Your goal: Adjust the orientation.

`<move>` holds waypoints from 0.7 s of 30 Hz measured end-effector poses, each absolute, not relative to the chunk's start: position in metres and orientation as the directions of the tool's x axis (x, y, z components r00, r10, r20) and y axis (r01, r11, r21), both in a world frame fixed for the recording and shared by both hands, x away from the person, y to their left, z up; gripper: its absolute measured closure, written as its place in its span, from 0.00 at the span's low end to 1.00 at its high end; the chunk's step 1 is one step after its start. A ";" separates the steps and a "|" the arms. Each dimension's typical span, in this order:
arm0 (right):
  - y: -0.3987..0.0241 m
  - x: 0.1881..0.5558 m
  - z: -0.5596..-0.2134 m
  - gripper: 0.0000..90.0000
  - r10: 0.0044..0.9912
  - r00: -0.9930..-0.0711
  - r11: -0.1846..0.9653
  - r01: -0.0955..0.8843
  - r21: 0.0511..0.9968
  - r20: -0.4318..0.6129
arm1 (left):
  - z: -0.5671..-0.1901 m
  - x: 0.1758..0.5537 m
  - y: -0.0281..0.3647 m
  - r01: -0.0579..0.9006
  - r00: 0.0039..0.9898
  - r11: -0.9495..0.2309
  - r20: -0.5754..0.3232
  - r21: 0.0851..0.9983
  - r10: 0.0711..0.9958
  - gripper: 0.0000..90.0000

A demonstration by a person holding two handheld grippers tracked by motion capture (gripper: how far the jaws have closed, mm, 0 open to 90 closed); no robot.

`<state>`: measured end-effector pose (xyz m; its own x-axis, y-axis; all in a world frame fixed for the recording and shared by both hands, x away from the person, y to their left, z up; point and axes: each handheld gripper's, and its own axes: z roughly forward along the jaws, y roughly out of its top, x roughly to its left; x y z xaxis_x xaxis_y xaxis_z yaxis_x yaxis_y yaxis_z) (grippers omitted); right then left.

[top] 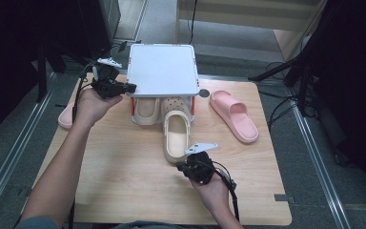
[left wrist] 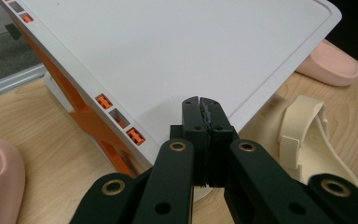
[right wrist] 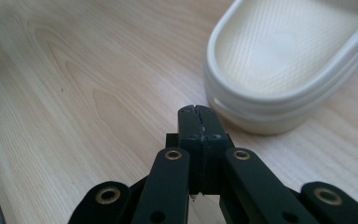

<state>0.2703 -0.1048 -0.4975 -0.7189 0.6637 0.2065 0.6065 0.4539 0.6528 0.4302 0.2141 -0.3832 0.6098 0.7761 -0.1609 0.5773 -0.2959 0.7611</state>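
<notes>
The work in hand looks like stowing shoes in the white rack (top: 162,71) that stands at the far middle of the wooden table (top: 124,181). One cream clog (top: 147,110) already sits in the lower bay on the left, and a second cream clog (top: 176,135) lies with its toe in the right half of the bay and its heel sticking out toward the near edge.

The right gripper (top: 194,164) sits just beyond that heel on the near side, jaws pressed together with nothing between them. In the right gripper view the closed tips point at bare wood, with the clog's rounded heel (right wrist: 279,70) up and to the right, near but apart from the tips. The left gripper (top: 128,88) rests against the left edge of the rack's top, also clamped shut on nothing (in the left gripper view its tips lie over the white panel (left wrist: 177,51)); I judge it is steadying the rack.

So the step seems to be seating the second clog. With shut jaws, the likely next move is a push: bring the closed tips against the heel's back wall and shove straight toward the far side until the clog lies level with its partner, while the left gripper braces the rack against sliding.

Two pink slides wait outside, one (top: 234,114) to the right of the rack, one (top: 66,117) at the left edge, partly hidden by the left hand (top: 91,106).
</notes>
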 end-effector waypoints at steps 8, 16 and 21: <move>-0.101 0.280 -0.512 1.00 0.693 -0.701 0.474 0.622 0.623 0.172 | -0.383 0.430 0.214 0.576 0.611 -0.299 -0.158 0.761 0.775 1.00; -0.093 0.291 -0.513 1.00 0.697 -0.700 0.469 0.607 0.642 0.153 | -0.384 0.430 0.215 0.574 0.614 -0.297 -0.162 0.763 0.773 1.00; -0.093 0.303 -0.504 1.00 0.697 -0.703 0.459 0.590 0.664 0.143 | -0.384 0.431 0.215 0.577 0.615 -0.296 -0.166 0.761 0.771 1.00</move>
